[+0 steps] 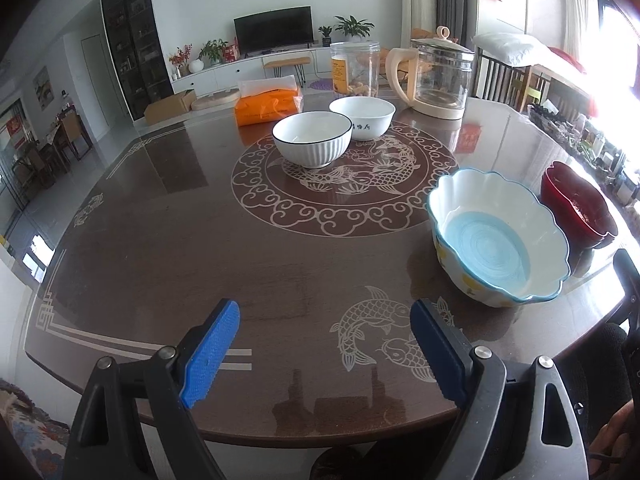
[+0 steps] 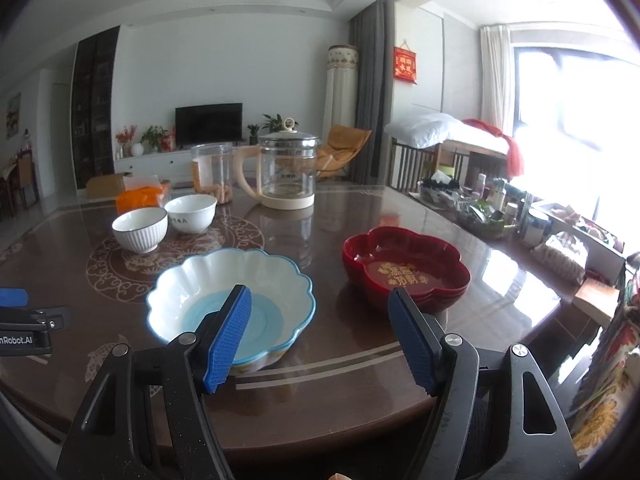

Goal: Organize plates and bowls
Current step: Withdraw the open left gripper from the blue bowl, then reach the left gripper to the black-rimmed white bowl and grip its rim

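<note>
Right gripper [image 2: 320,338] fingers apart, tilted over table [image 2: 320,380].

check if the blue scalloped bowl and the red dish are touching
Apart. The right wrist view shows a strip of bare table between the blue scalloped bowl and the red dish; in the left wrist view they merely overlap.

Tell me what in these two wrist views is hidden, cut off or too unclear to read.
- Red flower-shaped lacquer dish, left wrist view: its near side is hidden behind the scalloped white bowl with the blue bottom.
- That scalloped bowl, right wrist view: the right gripper finger covers part of its inside and rim.
- Left gripper, right wrist view: cut off by the left edge.
- Plain white bowl, both views: its lettering is too small to read.
</note>
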